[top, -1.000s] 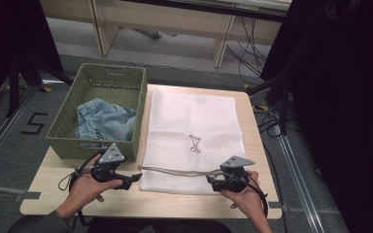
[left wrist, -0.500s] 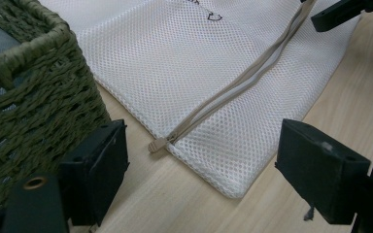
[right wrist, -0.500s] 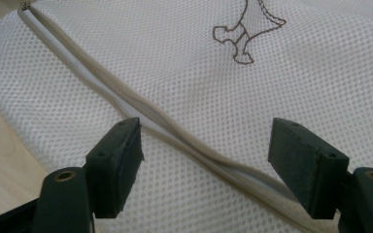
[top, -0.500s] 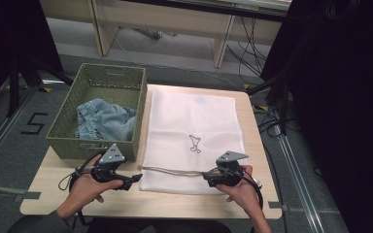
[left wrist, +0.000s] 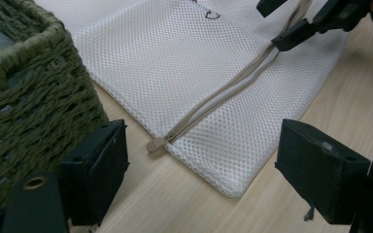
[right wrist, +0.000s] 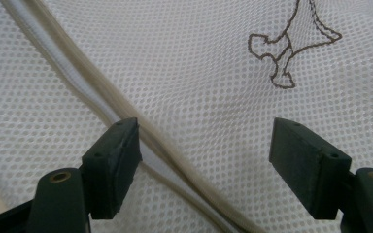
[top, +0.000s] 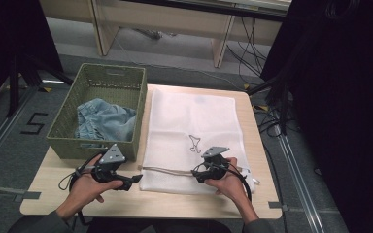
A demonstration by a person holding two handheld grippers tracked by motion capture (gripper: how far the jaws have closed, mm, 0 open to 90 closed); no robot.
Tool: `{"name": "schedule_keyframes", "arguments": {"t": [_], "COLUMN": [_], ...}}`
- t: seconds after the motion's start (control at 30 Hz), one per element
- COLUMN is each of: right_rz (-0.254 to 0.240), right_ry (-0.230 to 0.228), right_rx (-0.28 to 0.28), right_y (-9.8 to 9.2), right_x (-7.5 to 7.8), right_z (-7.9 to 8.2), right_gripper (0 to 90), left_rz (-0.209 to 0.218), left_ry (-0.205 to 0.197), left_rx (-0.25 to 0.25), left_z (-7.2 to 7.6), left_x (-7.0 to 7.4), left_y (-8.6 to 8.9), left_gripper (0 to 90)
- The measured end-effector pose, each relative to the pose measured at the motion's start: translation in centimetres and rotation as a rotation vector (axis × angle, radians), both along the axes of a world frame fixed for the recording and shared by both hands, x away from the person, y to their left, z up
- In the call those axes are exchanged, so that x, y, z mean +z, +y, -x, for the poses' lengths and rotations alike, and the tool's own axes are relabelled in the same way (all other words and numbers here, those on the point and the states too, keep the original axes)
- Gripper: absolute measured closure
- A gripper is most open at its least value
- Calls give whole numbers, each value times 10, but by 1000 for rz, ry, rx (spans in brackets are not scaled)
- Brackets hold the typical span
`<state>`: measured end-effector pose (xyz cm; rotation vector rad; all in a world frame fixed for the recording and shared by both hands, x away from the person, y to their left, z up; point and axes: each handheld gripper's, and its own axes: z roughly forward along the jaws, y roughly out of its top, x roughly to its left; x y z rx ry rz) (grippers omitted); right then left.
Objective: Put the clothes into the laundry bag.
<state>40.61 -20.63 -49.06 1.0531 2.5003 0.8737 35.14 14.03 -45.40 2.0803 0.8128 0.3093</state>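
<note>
My right gripper [top: 197,174]: jaws spread wide, nothing pinched; they have just been opening. In the right gripper view the two black pads [right wrist: 114,165] stand over the white mesh bag [top: 189,136], one pad just over the beige zipper [right wrist: 126,121], which runs slantwise between them; whether the pads touch the mesh I cannot tell. The zipper's two sides lie slightly parted there. A small dark stitched emblem [right wrist: 291,53] sits on the mesh beyond the jaws.

Left gripper [top: 135,180]: jaws also apart, empty, over bare tabletop just off the bag's near left corner. In the left gripper view the zipper pull [left wrist: 156,144] lies between the pads, near the left one, on the wood, untouched.

Right hand [top: 226,180] grips its tool from behind, wrist low, jaws pointed leftward along the zipper line. Left hand [top: 90,182] lies close to the table [top: 43,194], jaws pointed rightward toward the bag's edge. Both forearms enter from the near edge.

The bag lies flat on the table's right half, zipper near its front hem. Just beside it on the left, a green woven basket [top: 65,131] holding blue denim cloth [top: 104,121].
</note>
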Motion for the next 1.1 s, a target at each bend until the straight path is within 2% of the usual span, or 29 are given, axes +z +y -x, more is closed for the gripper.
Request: {"name": "schedule_keyframes", "arguments": {"t": [0.07, 0.13, 0.17, 0.2, 0.23, 0.27, 0.3, 0.33, 0.37, 0.4, 0.43, 0.5, 0.53, 0.57, 0.6, 0.63, 0.7, 0.73, 0.77, 0.87, 0.97, 1.0, 1.07, 1.1], "right_rz": [12, 18, 5, 17, 17, 24, 24, 38, 38, 16, 26, 16, 8, 8, 20, -1, 22, 29, 29, 71, 68, 64, 59, 59], "right_ry": [17, 16, 5, 8, 8, 22, 22, 54, 54, 49, 54, 58, 49, 49, 65, 35, 26, 13, 13, -14, -34, -86, -102, -111], "right_rx": [7, 17, 10, 22, 22, 29, 29, 36, 36, 18, 25, 17, 10, 10, 13, 11, 9, 9, 9, 18, 19, 23, 18, 21], "right_y": [1, 2, 5, 9, 9, 11, 11, 10, 10, 10, 7, 7, 5, 5, 3, 2, 2, 5, 5, 11, 11, 11, 11, 11], "right_x": [0, -1, -5, -9, -9, -12, -12, -9, -9, -11, -8, -8, -8, -8, -6, -9, -8, -7, -7, 1, 6, 7, 11, 14], "right_z": [-3, -5, -7, -10, -10, -12, -12, -14, -14, -15, -18, -19, -22, -22, -23, -25, -26, -25, -25, -22, -21, -23, -23, -23], "right_gripper": [273, 272, 273, 275, 275, 301, 301, 345, 345, 376, 474, 506, 602, 602, 645, 689, 738, 829, 829, 858, 859, 860, 860, 860], "left_rz": [2, -9, -9, -9, 6, 0, -12, -9, -10, -11, -9, 3, 4, 4, 1, -2, 6, -4, 18, 8, 6, 18, 32, 23], "left_ry": [5, -8, -9, -9, 7, 13, 0, -7, -7, 0, -7, 4, 2, 0, -3, -1, 4, -8, -3, 2, -9, -11, -17, -25], "left_rx": [3, -10, -11, -11, -3, -10, -25, -14, -17, -25, -19, -6, -8, -9, -5, -8, -5, -17, -4, -4, -1, 8, 22, 15], "left_z": [0, -1, -1, -1, 0, 0, -1, 0, -1, -1, -1, -1, -1, -1, -1, -1, -1, -2, -1, -1, -2, -2, -2, -2], "left_x": [0, 0, 0, 0, -1, 0, 0, 0, 0, 0, -1, -1, -1, -1, -1, -1, -1, -1, -2, -1, 2, 2, 5, 7], "left_y": [0, 1, 1, 1, 0, 0, 1, 0, 0, 1, 0, 0, 0, 0, 0, 0, -1, 0, -2, 0, 3, 4, 5, 7], "left_gripper": [182, 182, 182, 181, 181, 181, 181, 181, 181, 181, 181, 181, 181, 181, 181, 181, 181, 181, 181, 181, 181, 181, 181, 181]}}
